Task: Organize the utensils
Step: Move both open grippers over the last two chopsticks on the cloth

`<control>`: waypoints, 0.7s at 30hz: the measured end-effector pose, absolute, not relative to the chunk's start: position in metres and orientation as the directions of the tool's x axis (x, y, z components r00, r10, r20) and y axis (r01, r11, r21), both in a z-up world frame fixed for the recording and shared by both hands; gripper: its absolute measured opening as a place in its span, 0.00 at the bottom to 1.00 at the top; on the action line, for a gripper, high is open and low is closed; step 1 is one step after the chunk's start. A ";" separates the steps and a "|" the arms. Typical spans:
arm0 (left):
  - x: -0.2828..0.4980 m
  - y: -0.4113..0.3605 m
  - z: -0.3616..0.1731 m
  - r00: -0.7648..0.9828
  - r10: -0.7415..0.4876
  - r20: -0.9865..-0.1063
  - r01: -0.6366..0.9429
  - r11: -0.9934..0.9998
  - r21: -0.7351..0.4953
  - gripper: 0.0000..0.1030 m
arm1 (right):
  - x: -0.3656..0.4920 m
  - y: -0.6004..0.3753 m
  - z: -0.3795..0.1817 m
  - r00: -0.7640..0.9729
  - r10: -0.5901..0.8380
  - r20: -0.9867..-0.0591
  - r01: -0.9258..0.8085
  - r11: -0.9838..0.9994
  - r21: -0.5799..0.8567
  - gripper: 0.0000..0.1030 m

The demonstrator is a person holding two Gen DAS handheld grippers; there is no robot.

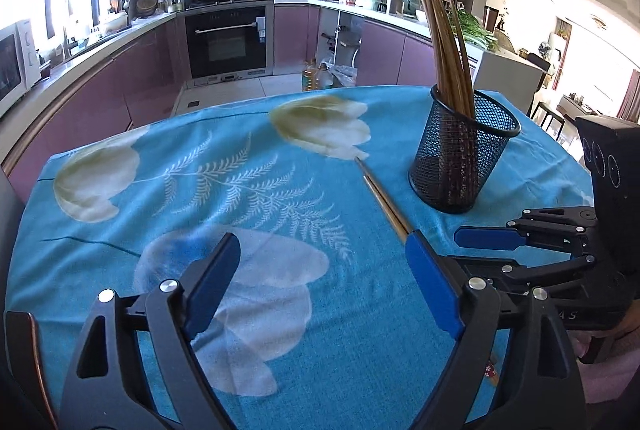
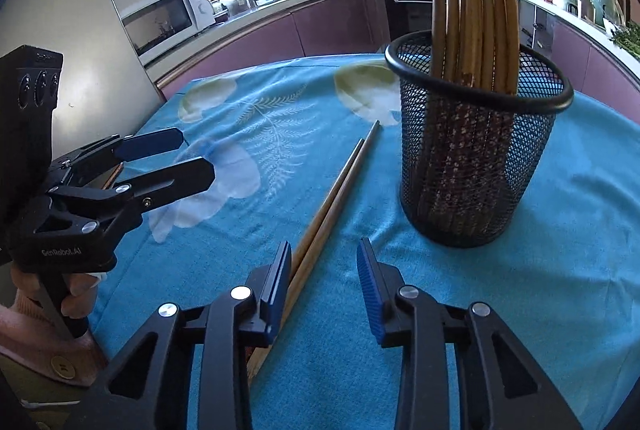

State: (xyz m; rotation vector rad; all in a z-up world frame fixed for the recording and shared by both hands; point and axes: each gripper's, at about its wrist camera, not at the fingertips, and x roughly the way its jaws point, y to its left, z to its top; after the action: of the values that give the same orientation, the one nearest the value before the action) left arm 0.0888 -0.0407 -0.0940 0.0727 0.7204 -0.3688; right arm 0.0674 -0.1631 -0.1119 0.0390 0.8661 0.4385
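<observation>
A pair of brown chopsticks lies side by side on the blue flowered tablecloth, left of a black mesh cup that holds several upright chopsticks. My right gripper hangs low over the pair's near end, open; the sticks run under its left finger, untouched by the pads. My left gripper stands wide open over bare cloth, nothing between its fingers. In the left wrist view the chopsticks slip behind its right finger, with the cup beyond and the right gripper at the right.
The table's far edge drops to a tiled kitchen floor with an oil bottle. Purple cabinets, an oven and a microwave line the walls. A hand in a pink sleeve holds the left gripper.
</observation>
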 end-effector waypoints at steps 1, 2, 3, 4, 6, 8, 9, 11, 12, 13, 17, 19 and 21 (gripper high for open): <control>0.088 -0.042 -0.094 0.688 -0.307 -0.658 0.356 0.932 -0.062 0.81 | 0.068 -0.161 -0.112 0.564 0.384 -0.731 -0.357 0.912 0.204 0.31; 0.088 -0.043 -0.095 0.686 -0.308 -0.659 0.359 0.931 -0.061 0.80 | 0.069 -0.157 -0.113 0.562 0.383 -0.733 -0.357 0.912 0.203 0.30; 0.088 -0.044 -0.095 0.685 -0.308 -0.661 0.362 0.930 -0.059 0.80 | 0.069 -0.156 -0.115 0.559 0.381 -0.736 -0.357 0.912 0.201 0.28; 0.088 -0.045 -0.096 0.682 -0.309 -0.663 0.366 0.929 -0.057 0.80 | 0.069 -0.154 -0.116 0.558 0.375 -0.740 -0.354 0.914 0.196 0.27; 0.088 -0.047 -0.098 0.676 -0.313 -0.667 0.372 0.927 -0.058 0.80 | 0.069 -0.154 -0.119 0.557 0.369 -0.744 -0.349 0.917 0.193 0.27; 0.088 -0.048 -0.099 0.671 -0.317 -0.670 0.375 0.925 -0.061 0.79 | 0.068 -0.155 -0.119 0.559 0.364 -0.745 -0.346 0.919 0.190 0.27; 0.088 -0.048 -0.100 0.669 -0.319 -0.672 0.377 0.924 -0.063 0.79 | 0.069 -0.154 -0.119 0.561 0.359 -0.746 -0.346 0.920 0.183 0.27; 0.089 -0.048 -0.102 0.664 -0.319 -0.677 0.378 0.923 -0.065 0.79 | 0.069 -0.154 -0.118 0.563 0.351 -0.749 -0.343 0.923 0.175 0.27; 0.089 -0.049 -0.102 0.660 -0.322 -0.679 0.381 0.922 -0.067 0.79 | 0.068 -0.155 -0.118 0.563 0.349 -0.749 -0.341 0.924 0.174 0.27; 0.090 -0.050 -0.103 0.654 -0.327 -0.682 0.387 0.919 -0.070 0.79 | 0.068 -0.156 -0.118 0.563 0.346 -0.750 -0.336 0.926 0.174 0.27; 0.090 -0.058 -0.108 0.636 -0.342 -0.692 0.413 0.908 -0.069 0.77 | 0.067 -0.163 -0.118 0.556 0.350 -0.754 -0.319 0.928 0.195 0.25; 0.091 -0.065 -0.112 0.620 -0.347 -0.704 0.430 0.900 -0.065 0.75 | 0.067 -0.166 -0.118 0.552 0.348 -0.758 -0.313 0.929 0.198 0.24; 0.094 -0.072 -0.115 0.598 -0.360 -0.716 0.451 0.890 -0.071 0.74 | 0.067 -0.170 -0.119 0.549 0.352 -0.758 -0.309 0.928 0.207 0.24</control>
State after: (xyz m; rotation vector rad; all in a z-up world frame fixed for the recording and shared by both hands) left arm 0.0937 -0.0718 -0.1147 0.1216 0.8024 -0.4715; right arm 0.0667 -0.1697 -0.1185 0.0514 0.9090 0.3921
